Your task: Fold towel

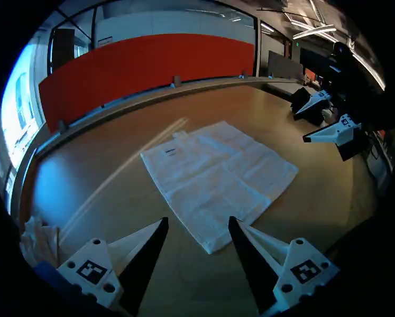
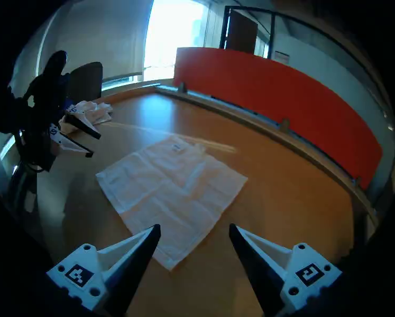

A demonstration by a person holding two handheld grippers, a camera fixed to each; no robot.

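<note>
A white towel [image 1: 218, 177] is seen spread flat and unfolded on a wooden tabletop [image 1: 107, 190], with creases marked across its surface. One corner is pointed toward the left gripper [image 1: 198, 221], whose jaws are held wide apart and empty just short of that corner. In the right gripper view the towel is shown from its opposite side. There the right gripper [image 2: 194, 227] is poised near another corner, its jaws likewise parted and closed on nothing.

A small tag [image 1: 170, 152] is seen near the towel's far edge in the left gripper view. Each gripper is also caught by the other's camera, held in the air beyond the towel, with its white fingers spread.

The tabletop is bordered along one side by a long red partition [image 1: 144, 68]. A crumpled heap of pale cloth [image 2: 89, 111] is seen at the tabletop's edge by a bright window [image 2: 171, 31]. A dark chair [image 2: 86, 79] is set just behind the heap.
</note>
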